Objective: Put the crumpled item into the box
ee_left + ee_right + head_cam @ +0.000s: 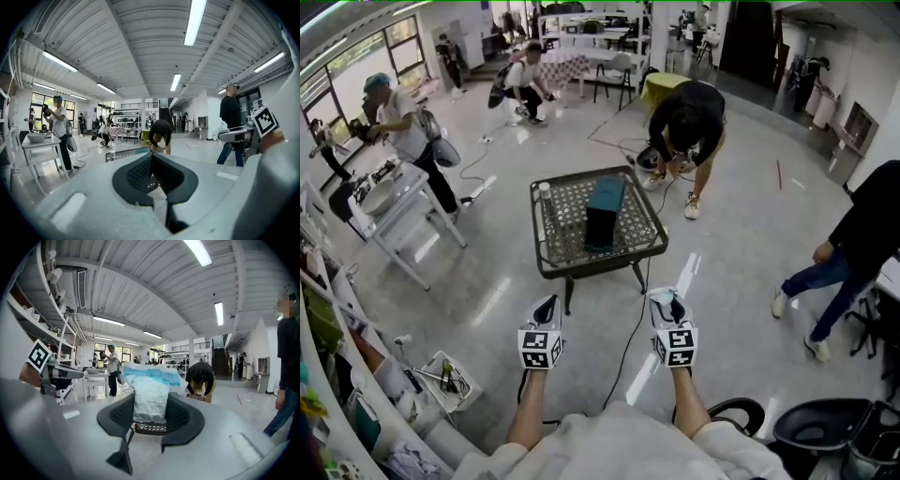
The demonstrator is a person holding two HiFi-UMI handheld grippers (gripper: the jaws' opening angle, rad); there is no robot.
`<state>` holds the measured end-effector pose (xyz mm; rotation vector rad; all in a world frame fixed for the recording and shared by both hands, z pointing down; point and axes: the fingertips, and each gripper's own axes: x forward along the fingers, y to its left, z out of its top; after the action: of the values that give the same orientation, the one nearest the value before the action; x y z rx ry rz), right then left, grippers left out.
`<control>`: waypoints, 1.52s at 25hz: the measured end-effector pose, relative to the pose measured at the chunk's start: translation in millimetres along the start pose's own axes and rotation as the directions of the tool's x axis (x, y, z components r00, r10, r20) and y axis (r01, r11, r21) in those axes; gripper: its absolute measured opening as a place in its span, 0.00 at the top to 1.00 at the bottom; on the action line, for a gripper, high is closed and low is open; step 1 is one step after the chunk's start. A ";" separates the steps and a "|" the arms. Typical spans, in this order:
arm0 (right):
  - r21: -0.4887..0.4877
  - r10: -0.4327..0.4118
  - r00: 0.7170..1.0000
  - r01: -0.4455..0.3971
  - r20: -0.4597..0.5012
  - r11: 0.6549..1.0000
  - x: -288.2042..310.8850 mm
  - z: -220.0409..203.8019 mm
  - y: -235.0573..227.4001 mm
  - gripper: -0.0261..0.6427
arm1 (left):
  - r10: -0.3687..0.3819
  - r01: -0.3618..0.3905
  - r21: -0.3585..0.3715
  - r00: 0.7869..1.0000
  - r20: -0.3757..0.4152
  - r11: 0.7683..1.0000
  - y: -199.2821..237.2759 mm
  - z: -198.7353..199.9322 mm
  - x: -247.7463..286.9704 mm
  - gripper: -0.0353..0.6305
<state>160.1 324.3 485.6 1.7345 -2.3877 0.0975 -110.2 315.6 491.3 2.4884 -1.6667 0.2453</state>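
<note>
A crumpled white and blue bag (150, 389) stands upright between the jaws of my right gripper (151, 400), which is shut on it. In the head view this gripper (665, 298) is low at the centre right, short of the table. A dark box with a teal flap (603, 214) stands on the small mesh-topped table (555, 251) ahead of both grippers. My left gripper (546, 302) hovers beside the right one. In the left gripper view its jaws (151, 157) meet at the tips with nothing between them, and the table edge (117, 154) shows beyond.
A clear bottle (546, 199) stands on the table's left side. A cable (630, 337) runs across the floor under the table. A person (686, 117) bends over behind the table, another (853, 239) stands at the right. A white table (394, 202) is at the left, a dark chair (825, 427) at the bottom right.
</note>
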 end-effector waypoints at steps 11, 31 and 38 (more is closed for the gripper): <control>-0.007 0.041 0.999 -0.041 0.014 0.999 7.1 -1.0 -22.8 0.72 | 0.018 -0.017 0.008 1.000 -0.025 1.000 -29.6 -6.4 16.9 0.94; -0.013 0.016 1.000 -0.016 0.004 1.000 104.1 0.8 -56.4 0.72 | -0.040 0.040 0.000 0.999 -0.021 0.999 2.7 5.5 130.3 0.94; -0.034 -0.015 1.000 0.015 -0.018 0.999 170.8 20.6 -67.0 0.72 | -0.086 0.086 -0.021 0.996 -0.017 0.996 38.1 22.1 198.2 0.94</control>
<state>170.3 140.1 494.0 1.7288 -2.3495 0.0699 -70.0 117.7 512.2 2.5281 -1.5430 0.2382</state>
